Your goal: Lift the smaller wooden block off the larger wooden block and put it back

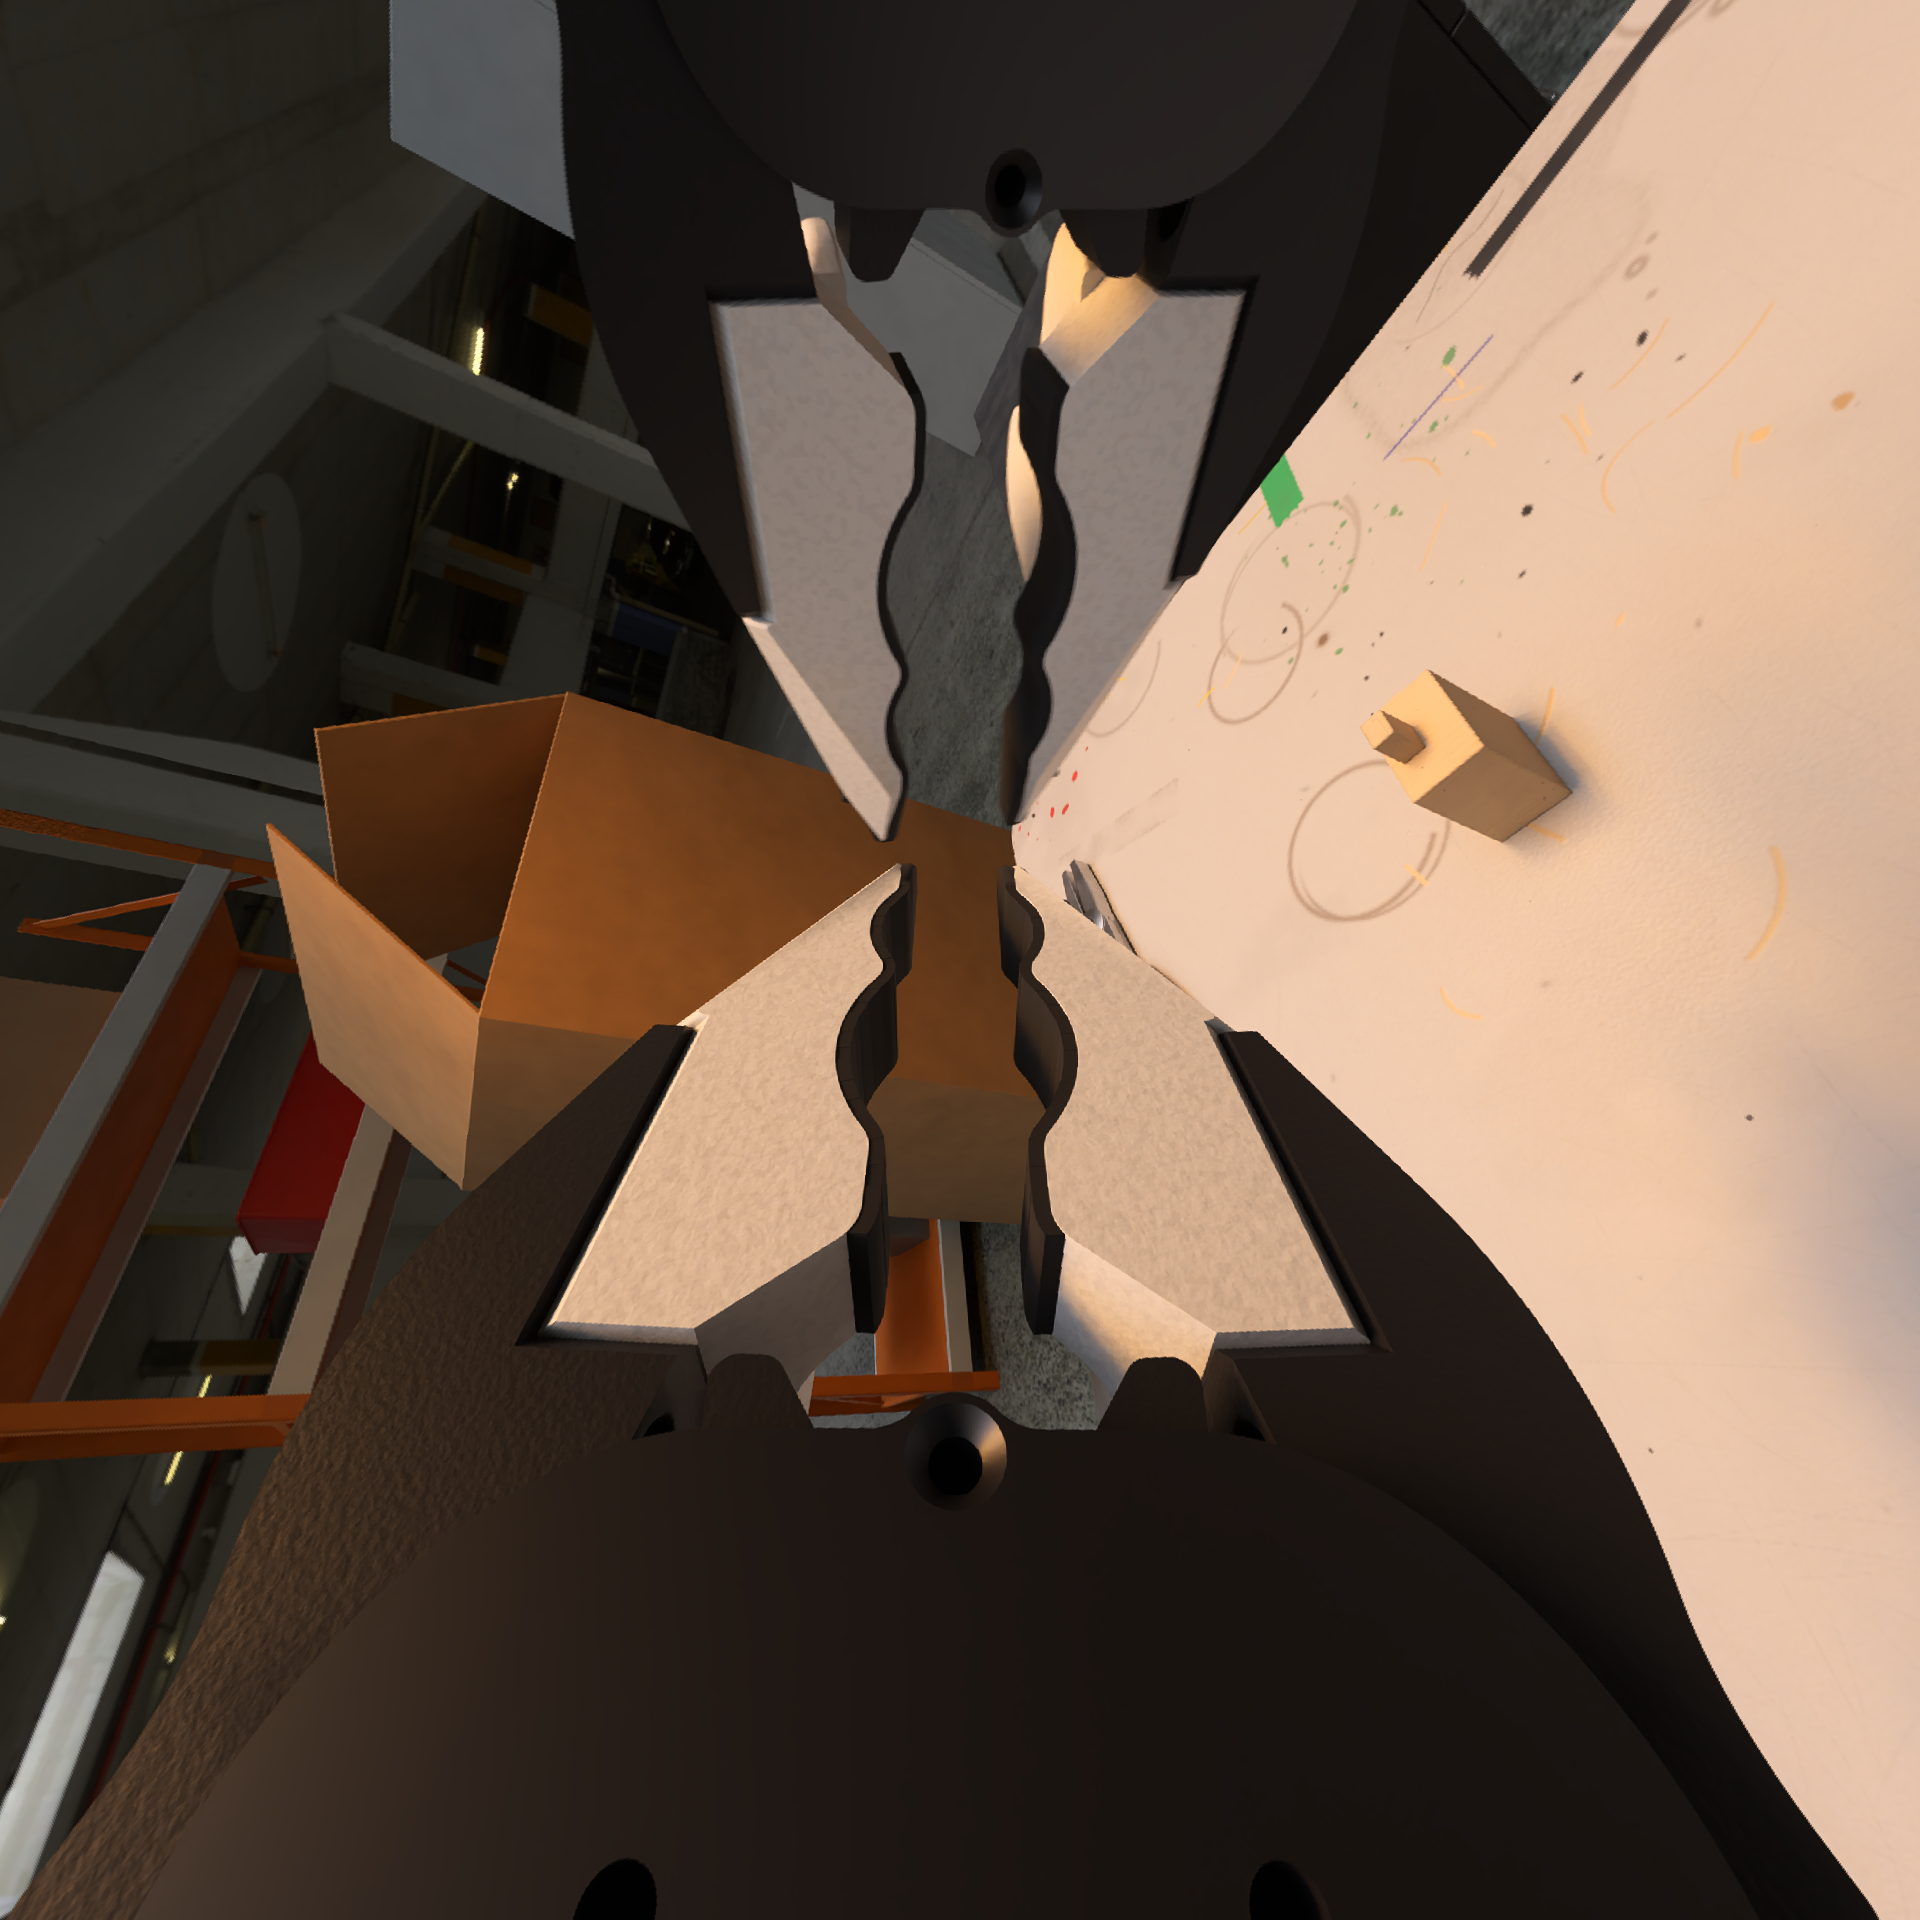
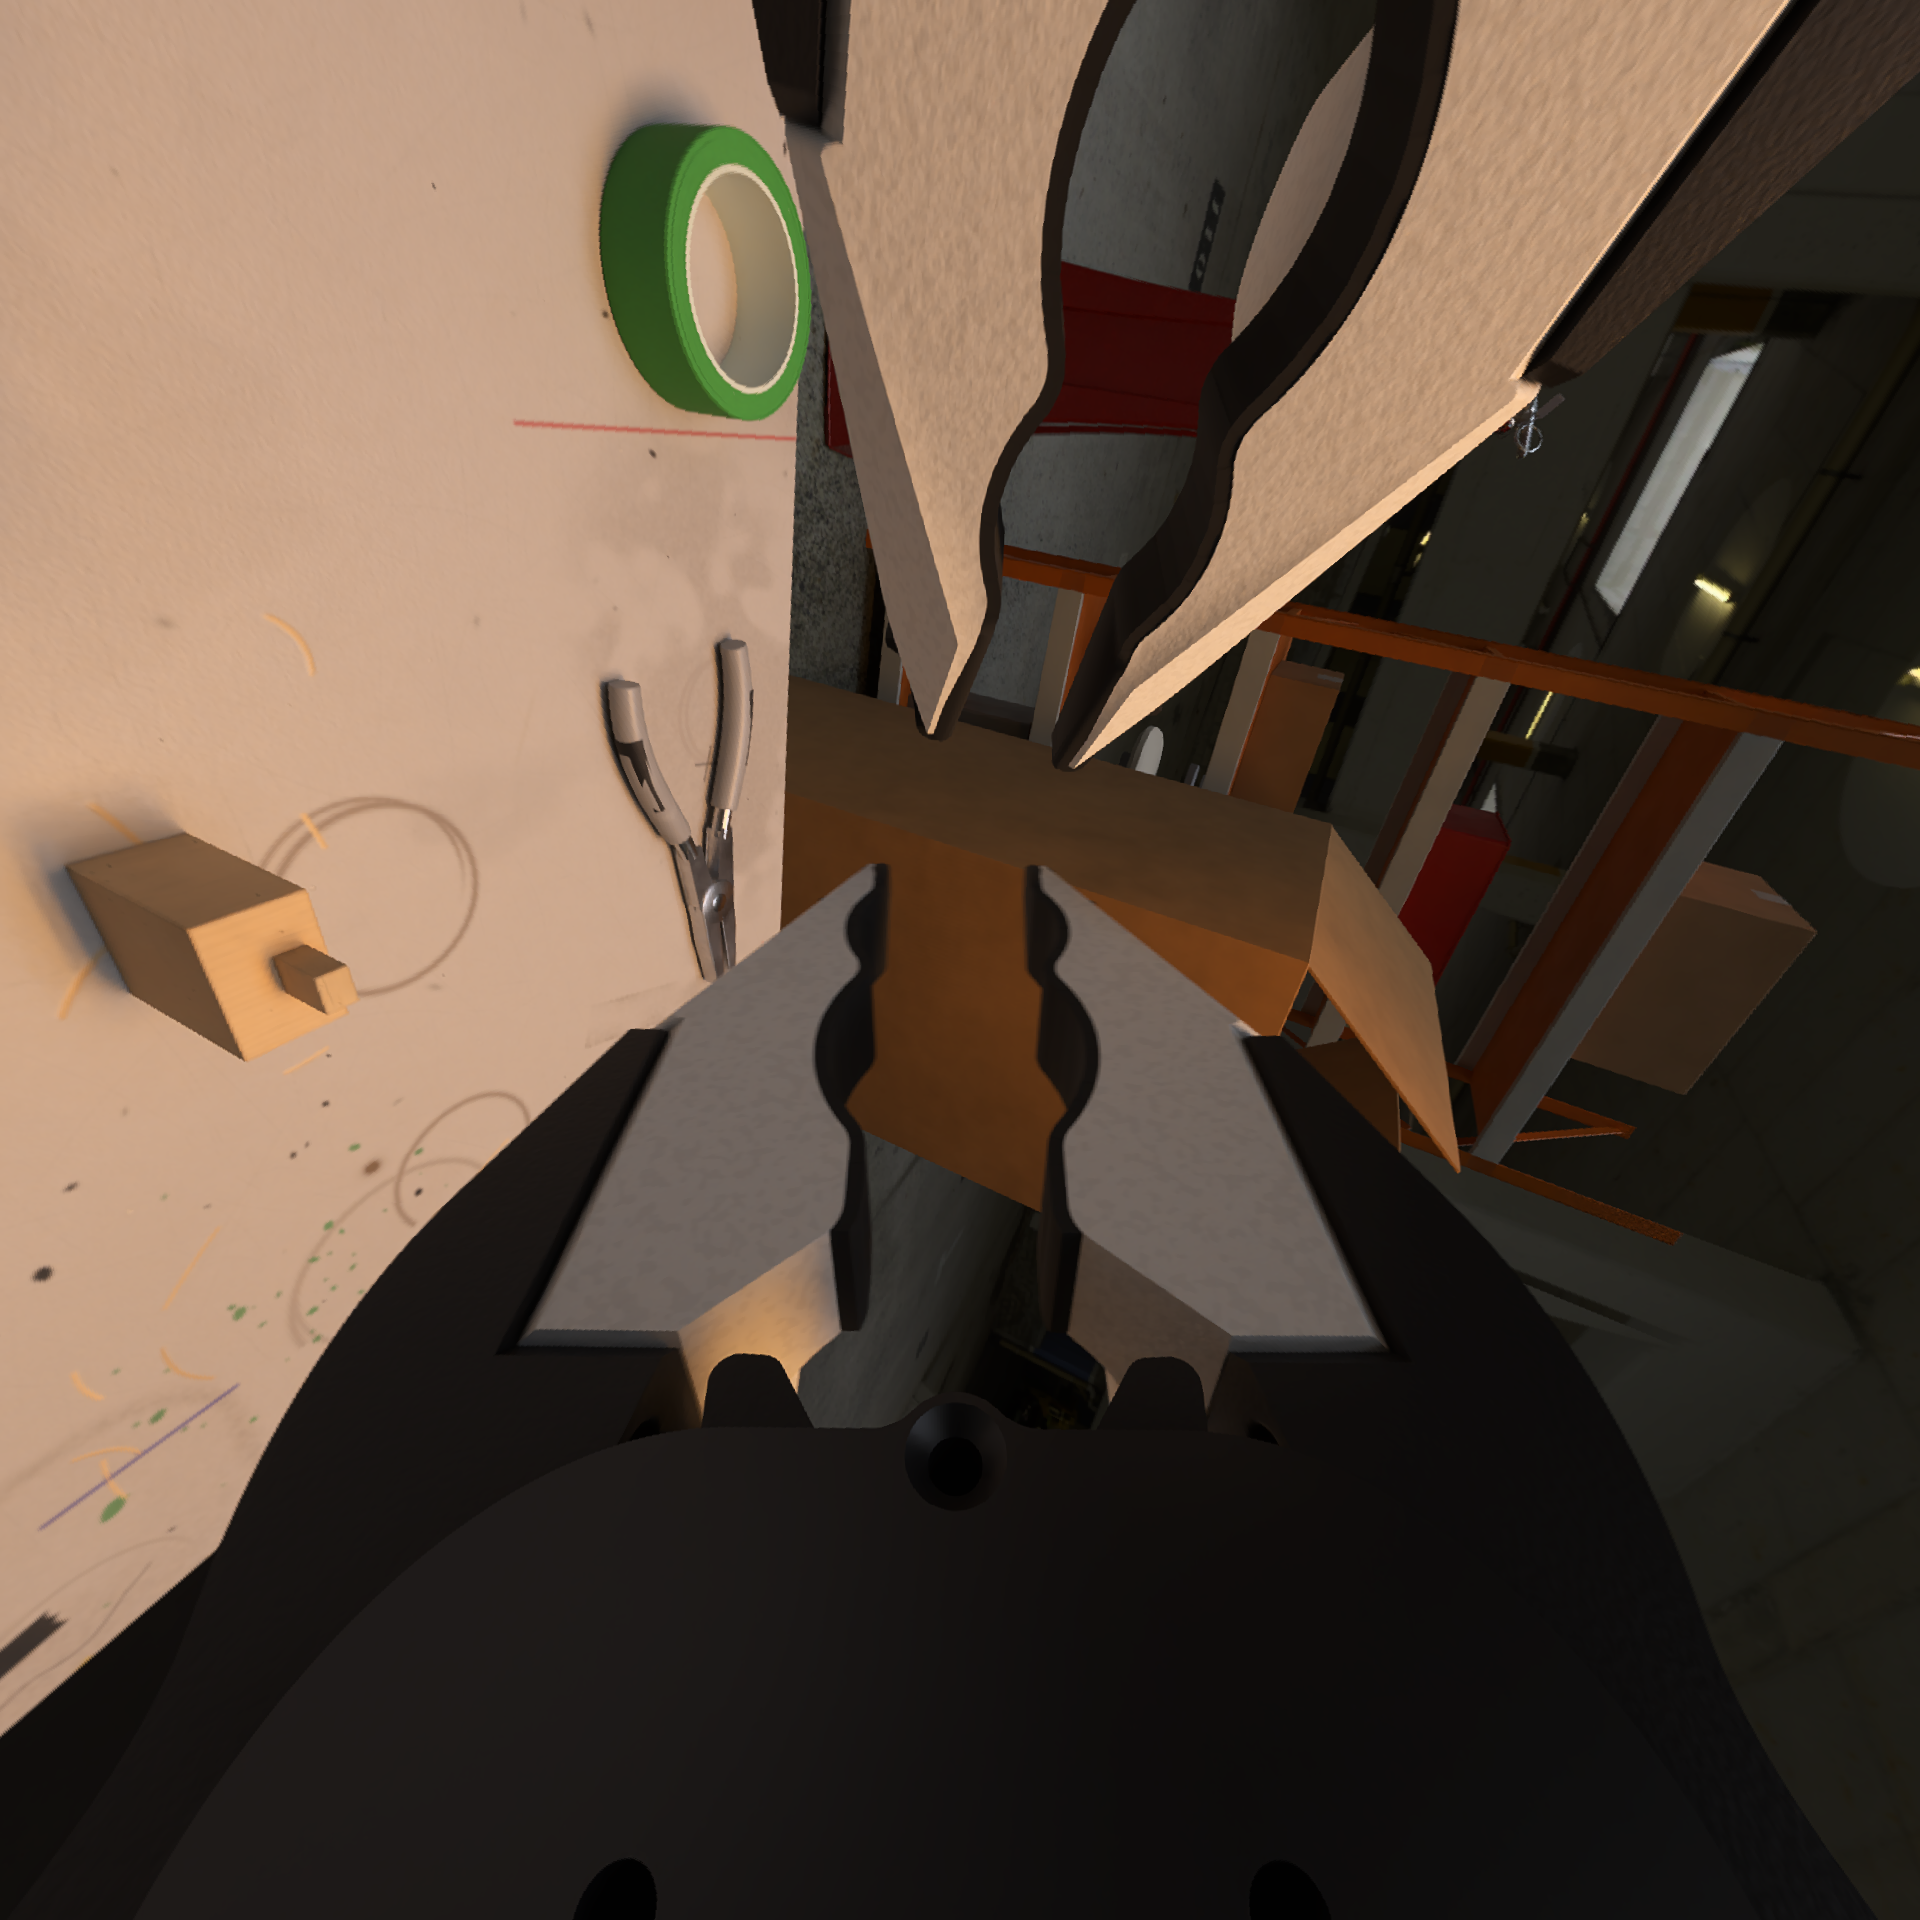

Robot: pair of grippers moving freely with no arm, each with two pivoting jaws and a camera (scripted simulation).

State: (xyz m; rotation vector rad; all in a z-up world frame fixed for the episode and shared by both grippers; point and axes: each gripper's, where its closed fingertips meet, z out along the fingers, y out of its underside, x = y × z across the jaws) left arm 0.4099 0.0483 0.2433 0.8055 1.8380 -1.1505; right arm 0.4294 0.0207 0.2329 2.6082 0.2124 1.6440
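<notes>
Both grippers, left gripper (image 1: 954, 868) and right gripper (image 2: 958, 868), narrowly parted, empty; two wooden blocks (image 2: 203, 940) stacked.

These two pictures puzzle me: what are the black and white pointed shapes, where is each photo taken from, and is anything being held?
Each picture comes from a camera riding on one pair of tongs, looking forward along its two fingers. The left tongs fill the bottom of the left wrist view, and the right tongs fill the bottom of the right wrist view. The tongs pointing down from the top of each picture are simply the other pair, facing it.

Both pairs are open and hold nothing.

Beside them is a pale, paint-speckled table. On it stands the larger wooden block with the smaller wooden block on top, untouched. Also there: a roll of green tape and pliers. Beyond the table edge sits an open cardboard box.
</notes>
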